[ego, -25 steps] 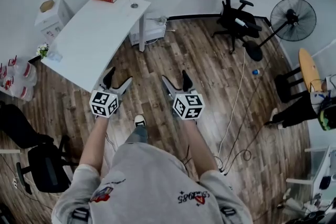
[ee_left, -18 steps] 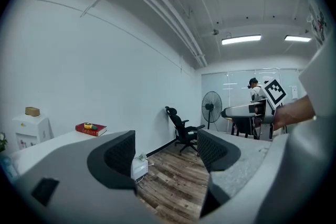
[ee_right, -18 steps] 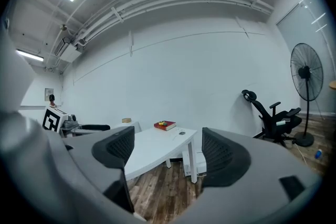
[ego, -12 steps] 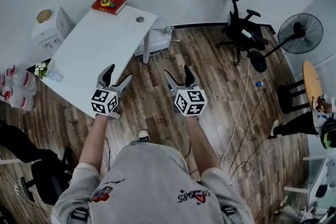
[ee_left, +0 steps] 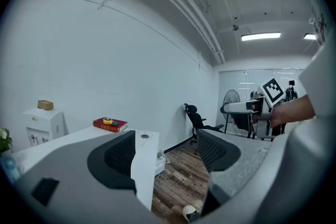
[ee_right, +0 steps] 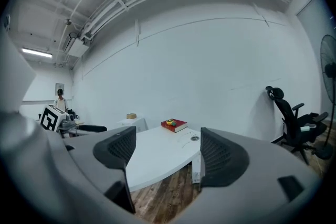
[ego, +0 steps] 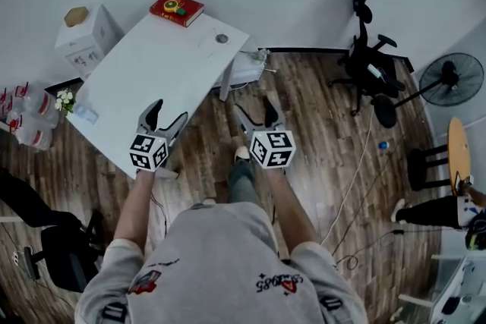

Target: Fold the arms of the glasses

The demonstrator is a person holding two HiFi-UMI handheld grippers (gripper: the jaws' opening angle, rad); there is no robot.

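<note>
Room contents, placed from the white surface (ego: 144, 80):

- Small round object (ego: 222, 38): lies on the surface near its far right corner, with thin lines beside it in the right gripper view (ee_right: 194, 138). It is too small to confirm as the glasses or to tell how any arms lie. No tool touches it.
- Red book (ego: 176, 9): lies flat at the surface's far corner by the wall and carries a yellow and green item (ego: 173, 7).
- Clear bottle (ego: 85, 114): stands at the surface's left corner, contents not discernible. White flowers (ego: 64, 97) stand just beside it.
- White cabinet (ego: 89, 38): stands beyond the surface's left end with a tan item (ego: 76, 15) on top.
- Pack of bottles (ego: 23, 117): red-capped, on the floor to the left of the surface.
- Left tool (ego: 168, 114): held over the surface's near edge, jaws wide apart, nothing between them.
- Right tool (ego: 256, 110): held over the wooden floor (ego: 319, 133) just right of the surface. Its jaws are well apart and closing, with nothing between them.
- Office chair (ego: 370, 72) and fan (ego: 456, 76): well to the right of the surface.
</note>
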